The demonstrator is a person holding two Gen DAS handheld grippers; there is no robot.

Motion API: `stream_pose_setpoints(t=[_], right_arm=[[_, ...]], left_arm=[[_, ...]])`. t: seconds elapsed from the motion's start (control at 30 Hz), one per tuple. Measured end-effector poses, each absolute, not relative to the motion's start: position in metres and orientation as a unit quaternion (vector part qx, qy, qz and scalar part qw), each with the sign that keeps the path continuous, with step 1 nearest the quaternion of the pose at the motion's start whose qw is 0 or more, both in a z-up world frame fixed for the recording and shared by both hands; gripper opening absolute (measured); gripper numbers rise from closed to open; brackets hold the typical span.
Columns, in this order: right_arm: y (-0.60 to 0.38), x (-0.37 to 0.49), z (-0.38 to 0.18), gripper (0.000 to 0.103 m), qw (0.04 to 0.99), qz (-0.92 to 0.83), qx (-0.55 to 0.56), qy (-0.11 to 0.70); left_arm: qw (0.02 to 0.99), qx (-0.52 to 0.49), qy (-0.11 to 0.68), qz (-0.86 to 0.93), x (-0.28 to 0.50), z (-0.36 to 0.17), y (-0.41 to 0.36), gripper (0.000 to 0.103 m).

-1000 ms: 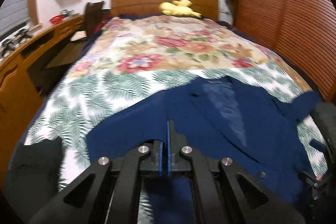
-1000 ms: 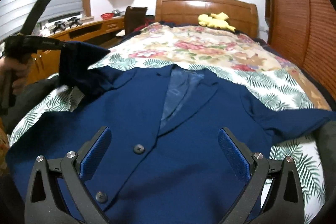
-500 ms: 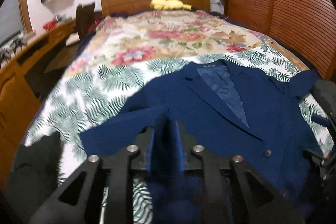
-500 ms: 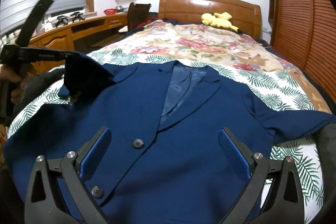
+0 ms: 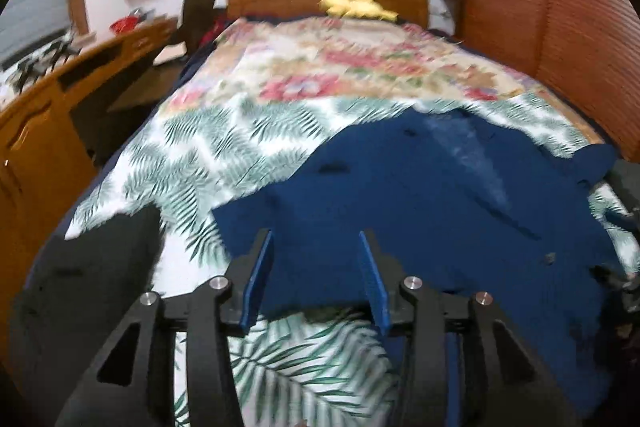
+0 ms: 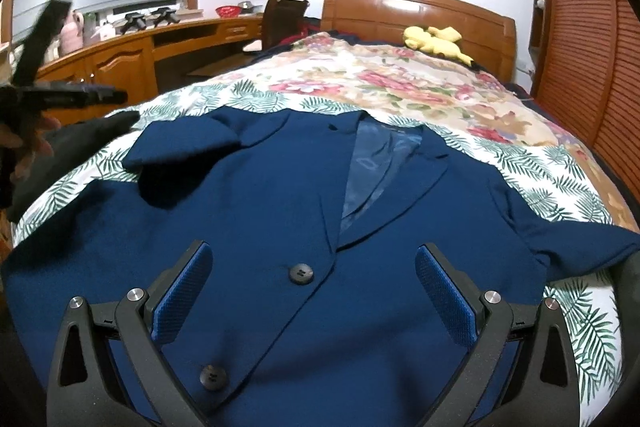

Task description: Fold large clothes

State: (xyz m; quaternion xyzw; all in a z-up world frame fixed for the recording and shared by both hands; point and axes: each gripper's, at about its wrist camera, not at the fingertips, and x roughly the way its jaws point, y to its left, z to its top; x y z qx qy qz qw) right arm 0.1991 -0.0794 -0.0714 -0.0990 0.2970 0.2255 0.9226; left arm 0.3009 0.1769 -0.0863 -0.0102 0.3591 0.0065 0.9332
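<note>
Navy blue buttoned blazer (image 6: pixel 304 227) flat on leaf-print bedspread (image 5: pixel 208 155), folded sleeve (image 6: pixel 180 147) only in right view, left gripper (image 5: pixel 316 279) spread empty, right gripper (image 6: pixel 314 291) spread above it.

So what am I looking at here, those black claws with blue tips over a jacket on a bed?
They are two hand-held grippers, one in each of a person's hands, each with a camera looking along its fingers. One picture is from the left gripper, the other from the right gripper. Both are open and hold nothing. On the floral bedspread lies a navy blazer, front up, one sleeve folded across its chest. The left gripper also shows at the right view's left edge, in the person's hand.
</note>
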Motion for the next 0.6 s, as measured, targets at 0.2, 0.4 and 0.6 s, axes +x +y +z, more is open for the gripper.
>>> stream_pose_setpoints(t=[0.2,0.4,0.6], right_arm=[[-0.071,0.194,-0.072,0.103,0.92,0.236,-0.101,0.296],[-0.066,0.195,-0.079,0.103,0.916,0.238,-0.109,0.304],[-0.063,0.197,-0.082,0.103,0.914,0.241,-0.111,0.308]], left_arm=[[0.915,-0.041,0.4,0.031,0.317,-0.139,0.202,0.043],[0.902,-0.048,0.427,0.044,0.331,-0.165,0.208,0.043],[0.89,-0.044,0.451,0.048,0.345,-0.18,0.204,0.044]])
